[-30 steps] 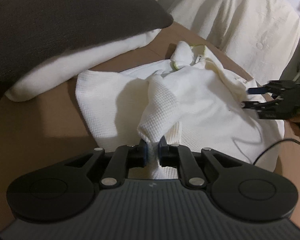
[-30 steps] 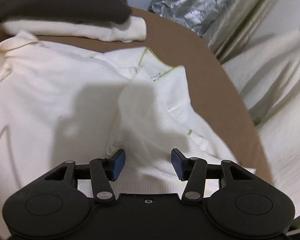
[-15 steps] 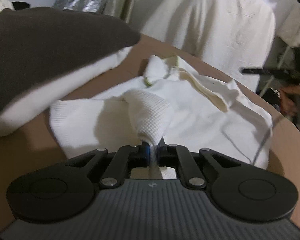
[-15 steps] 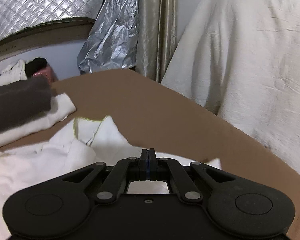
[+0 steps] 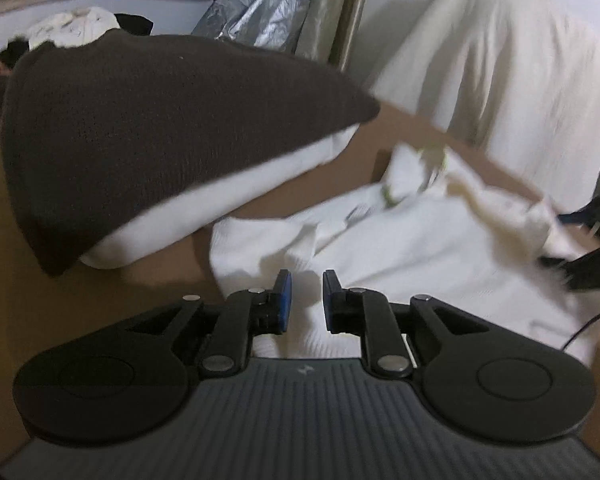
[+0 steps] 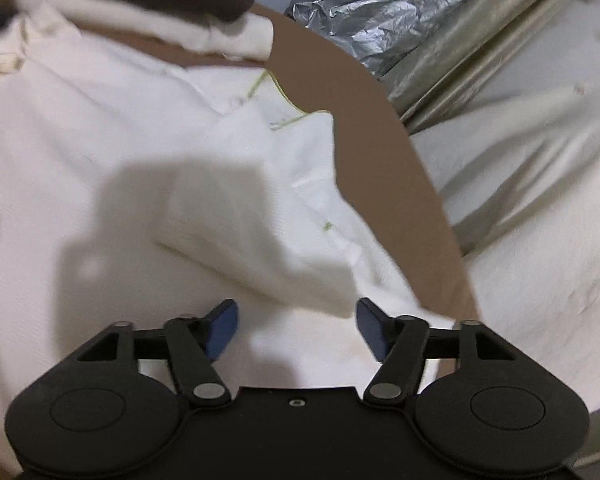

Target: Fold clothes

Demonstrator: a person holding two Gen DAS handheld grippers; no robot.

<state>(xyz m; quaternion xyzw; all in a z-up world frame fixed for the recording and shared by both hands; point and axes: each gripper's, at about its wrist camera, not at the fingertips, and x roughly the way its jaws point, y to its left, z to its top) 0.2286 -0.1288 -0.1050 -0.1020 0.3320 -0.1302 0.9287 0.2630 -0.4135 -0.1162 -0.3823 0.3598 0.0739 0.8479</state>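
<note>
A white knit garment (image 5: 420,248) with thin yellow-green trim lies spread and rumpled on the brown table (image 5: 100,292). My left gripper (image 5: 303,280) is open just above its near edge, with nothing between the pads. My right gripper (image 6: 296,312) is open wide over the same garment (image 6: 100,152); a folded flap of it (image 6: 268,248) lies just ahead of the fingertips, and I cannot tell if they touch. The right gripper also shows blurred at the right edge of the left wrist view (image 5: 588,248).
A stack of folded clothes, dark brown (image 5: 160,140) on white (image 5: 220,200), sits at the back left of the table. A cream-draped piece of furniture (image 5: 500,72) and silver quilted material (image 6: 380,12) stand beyond the table's far edge (image 6: 380,120).
My left gripper has opened and let go of the sleeve fold it held, which now lies flat. My right gripper was shut half a second ago, is now open and has tilted back down over the garment.
</note>
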